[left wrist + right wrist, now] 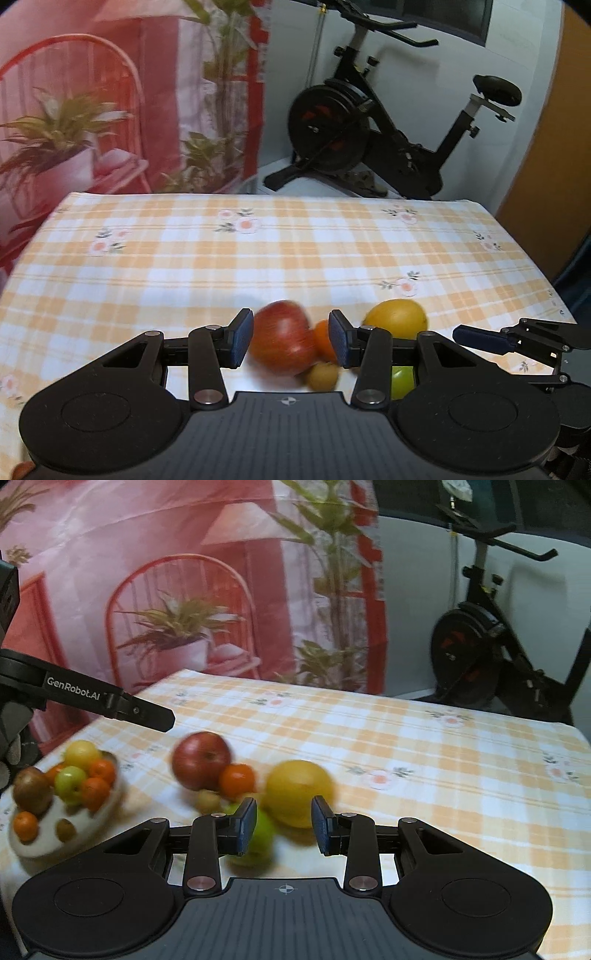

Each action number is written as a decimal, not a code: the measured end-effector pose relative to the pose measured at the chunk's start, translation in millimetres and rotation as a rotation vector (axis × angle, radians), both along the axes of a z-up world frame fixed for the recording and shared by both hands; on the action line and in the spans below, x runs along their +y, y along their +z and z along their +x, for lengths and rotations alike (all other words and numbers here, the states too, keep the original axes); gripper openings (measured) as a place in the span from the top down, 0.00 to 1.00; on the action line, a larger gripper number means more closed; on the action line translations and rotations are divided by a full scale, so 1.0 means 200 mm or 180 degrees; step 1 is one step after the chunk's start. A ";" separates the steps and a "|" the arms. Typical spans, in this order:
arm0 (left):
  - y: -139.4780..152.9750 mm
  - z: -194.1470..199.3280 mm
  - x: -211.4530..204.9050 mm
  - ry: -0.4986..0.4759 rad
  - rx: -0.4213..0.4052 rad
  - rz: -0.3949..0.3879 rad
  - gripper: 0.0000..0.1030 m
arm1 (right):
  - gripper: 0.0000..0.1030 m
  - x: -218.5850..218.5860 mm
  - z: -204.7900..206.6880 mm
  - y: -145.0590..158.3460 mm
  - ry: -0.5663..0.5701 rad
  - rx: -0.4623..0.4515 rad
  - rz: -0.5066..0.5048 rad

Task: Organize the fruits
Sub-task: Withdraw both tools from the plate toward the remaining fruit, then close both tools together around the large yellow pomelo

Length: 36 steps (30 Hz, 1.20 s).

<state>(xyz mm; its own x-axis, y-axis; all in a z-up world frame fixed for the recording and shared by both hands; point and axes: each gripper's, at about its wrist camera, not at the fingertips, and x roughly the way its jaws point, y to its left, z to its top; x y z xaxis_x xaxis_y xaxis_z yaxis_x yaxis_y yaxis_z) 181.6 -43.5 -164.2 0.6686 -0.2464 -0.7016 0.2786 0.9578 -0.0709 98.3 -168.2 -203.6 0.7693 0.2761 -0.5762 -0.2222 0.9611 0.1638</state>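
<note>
Left wrist view: the left tongs (pixel 291 341) stand partly open and grip nothing; a red apple (pixel 282 341) lies on the surface (pixel 221 266) beyond the blue ribbed pads, apparently untouched, though blur makes this uncertain. Just beside it sit a small orange (pixel 322 341), a little brown fruit (pixel 323 376), a green apple (pixel 402 380) half hidden behind the linkage, and a large yellow citrus (pixel 397 318). All cluster near the surface's near edge, on a checked orange-and-white cloth with printed flowers. The right tongs (pixel 480 338) enter from the right edge.

Right wrist view: the right tongs (pixel 283 825) are narrowly parted and empty, the yellow citrus (pixel 299 792) lying past them. Near the left edge a white bowl (pixel 48 843) carries piled fruit.

The red apple looks firm, smooth and rounded, probably moderately heavy; taking it across its widest middle should stop it squirting out. The citrus is broad and dimpled, likely needing wider jaws. The small brown fruit may roll easily.
</note>
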 end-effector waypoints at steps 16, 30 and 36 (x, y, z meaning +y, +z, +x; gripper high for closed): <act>-0.19 0.22 -0.29 -0.0376 0.0304 -0.0162 0.54 | 0.69 -0.12 0.08 -0.14 0.0019 0.0219 -0.0181; -0.23 0.22 -0.39 -0.0847 0.0544 -0.0545 0.54 | 0.64 -0.08 0.13 -0.16 0.0218 0.0241 -0.0279; -0.23 0.23 -0.40 -0.0890 0.0563 -0.0583 0.54 | 0.60 -0.08 0.15 -0.18 0.0243 0.0239 -0.0263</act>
<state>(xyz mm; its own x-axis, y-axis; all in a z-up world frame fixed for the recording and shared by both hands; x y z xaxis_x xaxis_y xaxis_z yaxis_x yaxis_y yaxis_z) 227.5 -123.4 -211.1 0.4302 -0.5343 -0.7277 0.4955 0.8135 -0.3044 129.2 -183.4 -240.4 0.7017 0.2814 -0.6546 -0.2853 0.9528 0.1038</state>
